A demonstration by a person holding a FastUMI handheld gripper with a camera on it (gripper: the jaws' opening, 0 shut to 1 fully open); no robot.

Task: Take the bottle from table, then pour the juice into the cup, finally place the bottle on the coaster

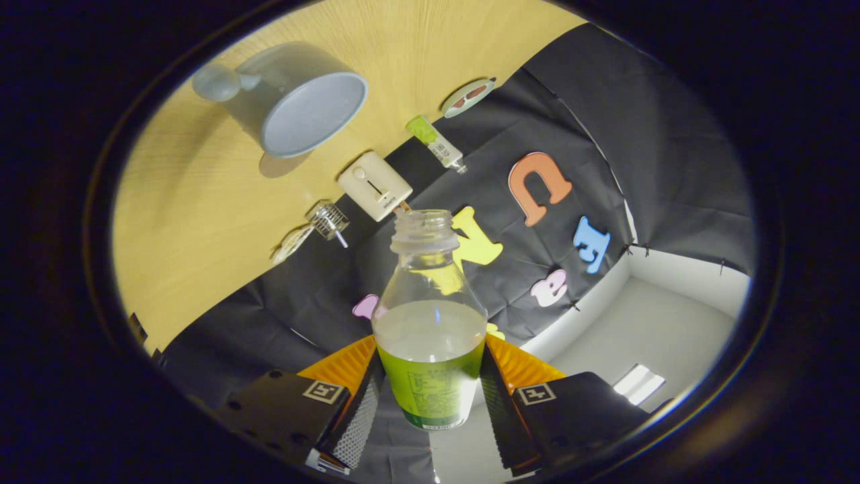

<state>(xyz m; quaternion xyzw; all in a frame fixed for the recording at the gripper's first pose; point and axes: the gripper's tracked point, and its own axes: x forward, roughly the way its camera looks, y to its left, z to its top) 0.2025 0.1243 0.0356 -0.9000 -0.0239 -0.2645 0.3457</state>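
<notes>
The tongs (430, 396) pinch the juice bottle (430, 329) between both fingers, low on its labelled body, and the bottle is lifted clear of the tabletop (195, 222). Its neck is uncapped, and the pale juice fills the body up to the shoulder. The whole scene is rolled over strongly, so the bottle appears to be in mid tilt, with the grey cup (295, 101) well apart from the bottle's mouth, out on the open middle of the tabletop.

The main risk, as I judge it, is spilling short. If the tilt goes further before the mouth is brought over the cup's rim, juice will land on the wood or on the small things along the tabletop's back edge: the cream-coloured box (373, 185), the wire strainer (328, 220) and the green-capped tube (435, 141). A second risk is slip: the grip sits near the bottle's base, so the liquid's weight shifting towards the neck could twist it between the fingers. The round coaster (469, 97) lies near that same back edge, beyond the tube; setting down there calls for an upright bottle.
</notes>
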